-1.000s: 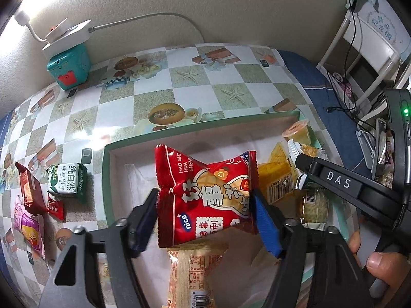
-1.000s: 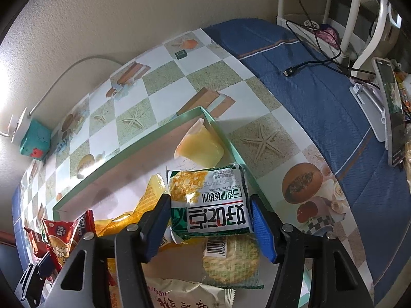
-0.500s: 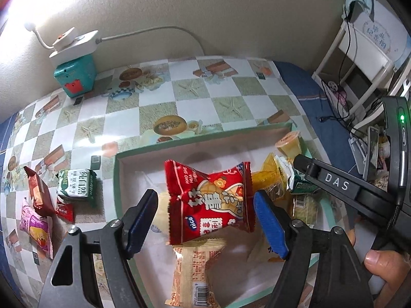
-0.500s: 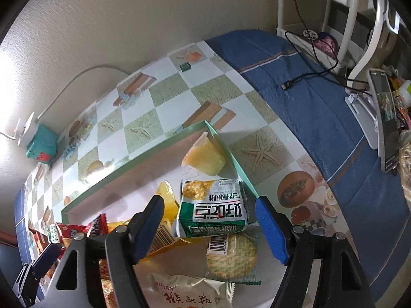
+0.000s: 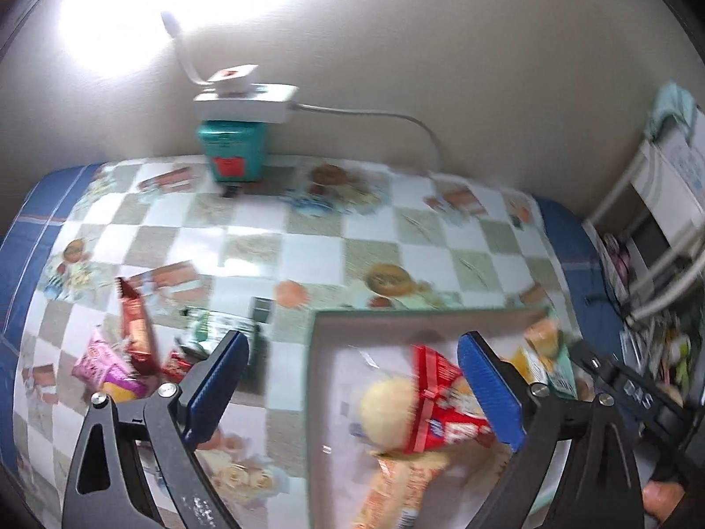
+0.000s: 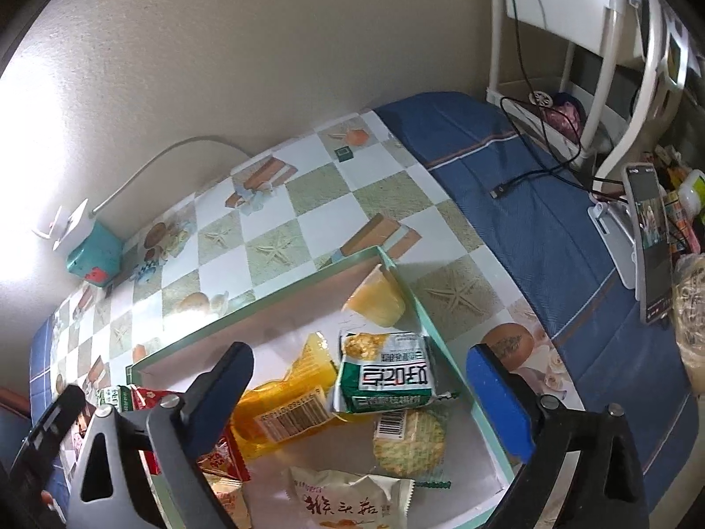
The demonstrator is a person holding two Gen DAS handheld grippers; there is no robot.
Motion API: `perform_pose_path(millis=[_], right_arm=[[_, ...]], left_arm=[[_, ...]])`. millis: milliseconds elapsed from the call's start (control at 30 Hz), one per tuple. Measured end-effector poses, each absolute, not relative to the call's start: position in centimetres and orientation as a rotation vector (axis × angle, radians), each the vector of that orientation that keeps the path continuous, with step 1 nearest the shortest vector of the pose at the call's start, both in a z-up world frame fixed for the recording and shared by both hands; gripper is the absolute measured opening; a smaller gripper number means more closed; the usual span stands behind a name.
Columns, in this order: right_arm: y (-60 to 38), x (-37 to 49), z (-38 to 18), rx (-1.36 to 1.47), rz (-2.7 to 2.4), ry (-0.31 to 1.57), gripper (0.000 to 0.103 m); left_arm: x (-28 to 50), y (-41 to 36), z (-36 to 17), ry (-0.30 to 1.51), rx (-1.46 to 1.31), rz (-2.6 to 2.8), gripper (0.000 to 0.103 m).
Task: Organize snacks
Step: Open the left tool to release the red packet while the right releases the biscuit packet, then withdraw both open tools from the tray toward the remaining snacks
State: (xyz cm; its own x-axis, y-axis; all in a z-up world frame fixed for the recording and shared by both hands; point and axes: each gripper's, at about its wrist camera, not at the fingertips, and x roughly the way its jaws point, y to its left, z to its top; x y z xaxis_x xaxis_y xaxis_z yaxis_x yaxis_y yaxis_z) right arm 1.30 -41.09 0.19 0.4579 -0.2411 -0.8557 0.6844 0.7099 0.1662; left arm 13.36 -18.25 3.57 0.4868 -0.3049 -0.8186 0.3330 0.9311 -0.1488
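A green-rimmed tray [image 5: 310, 374] [image 6: 308, 280] holds several snack packets. The red packet [image 5: 445, 410] lies in the tray over a pale one, free of my left gripper [image 5: 352, 379], which is open and empty above the tray's left rim. My right gripper [image 6: 361, 379] is open and empty above the green packet [image 6: 387, 374], which lies in the tray beside a yellow packet [image 6: 286, 410], a jelly cup [image 6: 376, 299] and a round cracker pack [image 6: 410, 441]. Loose snacks [image 5: 128, 352] lie on the checked tablecloth left of the tray.
A teal box [image 5: 231, 154] with a white power strip [image 5: 244, 99] on it stands by the wall. A phone on a stand [image 6: 652, 242] and a cable [image 6: 528, 176] lie on the blue cloth at right. A white rack [image 6: 573, 22] stands behind.
Both grippers opened wide and let go of their packets, which now lie in the tray. My left gripper swung left and back; the right one pulled up and back.
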Motion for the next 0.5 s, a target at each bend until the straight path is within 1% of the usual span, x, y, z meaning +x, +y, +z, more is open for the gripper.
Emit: perform_pose_path(millis=[67,300,500], right_arm=[[-40.5,1.6,0.3,0.528,-0.592,0.931,0.103],[-38.4,2.9,0.4,0.509,-0.527,0.935,0.103],[-35.6,4.3,1.3,0.477,-0.479,0.927,0.103]], left_arm=[[14.0,-16.9,3.5,0.987,0.003,-0.363,0.099],[15.9,-12.2,3.4,0.994,-0.106,-0.289,0.099],[17.5,-6.0,3.4,0.982,-0.161,-0.135,0.099]])
